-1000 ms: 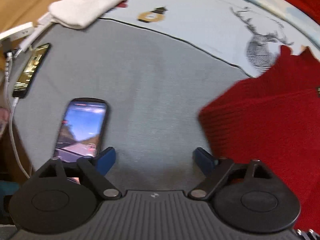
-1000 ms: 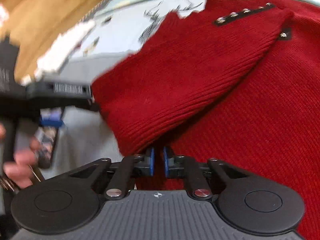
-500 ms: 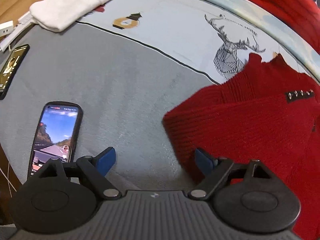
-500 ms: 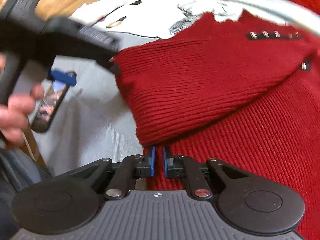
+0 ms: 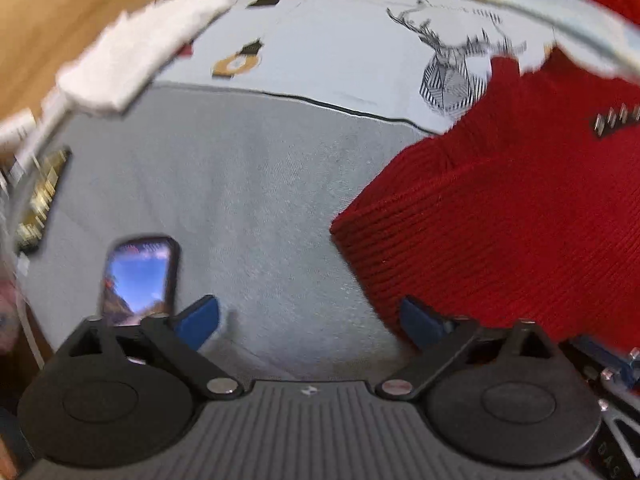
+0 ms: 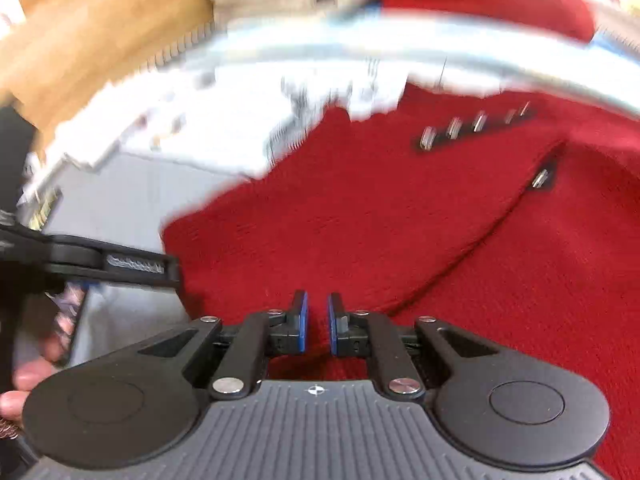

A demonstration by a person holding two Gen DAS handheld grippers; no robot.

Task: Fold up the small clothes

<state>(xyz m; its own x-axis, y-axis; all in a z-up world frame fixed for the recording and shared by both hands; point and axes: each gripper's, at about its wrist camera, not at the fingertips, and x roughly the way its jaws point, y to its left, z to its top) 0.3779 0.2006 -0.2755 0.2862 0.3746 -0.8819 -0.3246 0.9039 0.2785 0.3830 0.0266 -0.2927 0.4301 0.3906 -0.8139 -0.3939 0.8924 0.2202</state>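
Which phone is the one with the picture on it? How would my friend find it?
Start at the big red ribbed knitted sweater, then look across the bare grey bed sheet towards the left gripper's left finger. There lies the black phone with a lit blue-sky screen. The other phone, farther off at the sheet's edge, looks dark and yellowish.

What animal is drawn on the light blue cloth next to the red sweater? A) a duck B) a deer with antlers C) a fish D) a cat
B: the left wrist view shows a striped deer head with antlers printed on the light blue cloth, just beside the red sweater.
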